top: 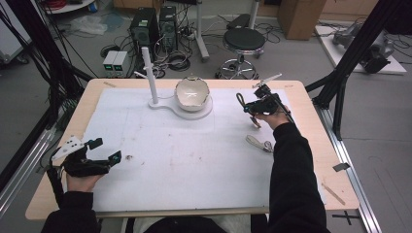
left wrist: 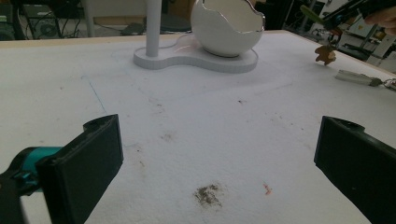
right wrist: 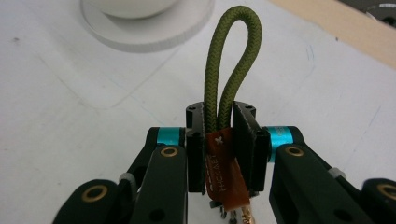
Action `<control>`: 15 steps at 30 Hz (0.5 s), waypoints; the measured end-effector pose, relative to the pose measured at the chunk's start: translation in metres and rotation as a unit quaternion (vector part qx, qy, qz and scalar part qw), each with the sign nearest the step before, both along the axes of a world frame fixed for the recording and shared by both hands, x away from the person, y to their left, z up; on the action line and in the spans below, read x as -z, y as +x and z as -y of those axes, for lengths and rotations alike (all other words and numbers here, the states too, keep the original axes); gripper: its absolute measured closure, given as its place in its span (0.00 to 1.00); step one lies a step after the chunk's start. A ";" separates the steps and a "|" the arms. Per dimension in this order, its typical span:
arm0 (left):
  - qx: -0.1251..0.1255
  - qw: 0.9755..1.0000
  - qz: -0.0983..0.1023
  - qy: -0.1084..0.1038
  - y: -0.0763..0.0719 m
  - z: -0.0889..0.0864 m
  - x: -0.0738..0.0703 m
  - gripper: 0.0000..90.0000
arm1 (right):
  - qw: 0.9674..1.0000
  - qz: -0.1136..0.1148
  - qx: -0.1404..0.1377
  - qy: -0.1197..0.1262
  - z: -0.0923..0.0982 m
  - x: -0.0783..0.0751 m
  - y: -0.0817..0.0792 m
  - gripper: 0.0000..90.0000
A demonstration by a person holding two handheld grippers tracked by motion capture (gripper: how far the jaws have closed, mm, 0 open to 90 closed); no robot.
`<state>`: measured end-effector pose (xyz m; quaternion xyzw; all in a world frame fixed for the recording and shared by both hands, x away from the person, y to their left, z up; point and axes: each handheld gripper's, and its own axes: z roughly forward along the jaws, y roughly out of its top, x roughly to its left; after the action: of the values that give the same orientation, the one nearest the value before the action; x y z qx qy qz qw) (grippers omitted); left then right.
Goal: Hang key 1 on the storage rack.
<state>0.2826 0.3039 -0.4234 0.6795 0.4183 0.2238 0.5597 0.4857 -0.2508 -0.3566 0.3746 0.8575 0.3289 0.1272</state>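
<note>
My right gripper (top: 248, 108) is held above the mat's right rear part, shut on an olive-green cord loop (right wrist: 225, 84). The loop sticks out past the jaws, and its brown leather tag (right wrist: 224, 179) hangs below them. In the left gripper view the same tag (left wrist: 324, 53) dangles just above the mat. A second keychain (top: 258, 143), a pale strap with a metal ring, lies flat on the mat nearer the person. My left gripper (top: 107, 150) rests low at the mat's left front, open wide with nothing between its jaws (left wrist: 219, 158).
A white stand (top: 194, 112) at the mat's rear centre carries an upright post (top: 150, 77) and a cracked-egg-shaped bowl (top: 192, 93). A small dark stain (left wrist: 208, 195) marks the mat just ahead of the left gripper. Beyond the table's far edge are a stool (top: 244, 41), computers and cables.
</note>
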 end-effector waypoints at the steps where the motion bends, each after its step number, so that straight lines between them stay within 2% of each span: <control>1: 0.000 1.000 0.000 -0.001 0.000 0.001 0.000 0.02 | 1.000 0.003 -0.004 0.003 -0.001 -0.004 -0.002 0.84; 6: 0.003 1.000 -0.003 0.001 0.001 0.001 0.000 0.02 | 0.999 0.023 -0.030 0.036 -0.007 -0.024 -0.009 0.84; 15: 0.007 1.000 -0.003 0.008 -0.001 0.002 0.000 0.02 | 0.997 0.040 -0.051 0.040 -0.033 -0.045 -0.015 0.84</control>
<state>0.2816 0.3019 -0.4235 0.6874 0.4139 0.2209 0.5544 0.4710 -0.2182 -0.3116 0.3218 0.8558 0.3835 0.1300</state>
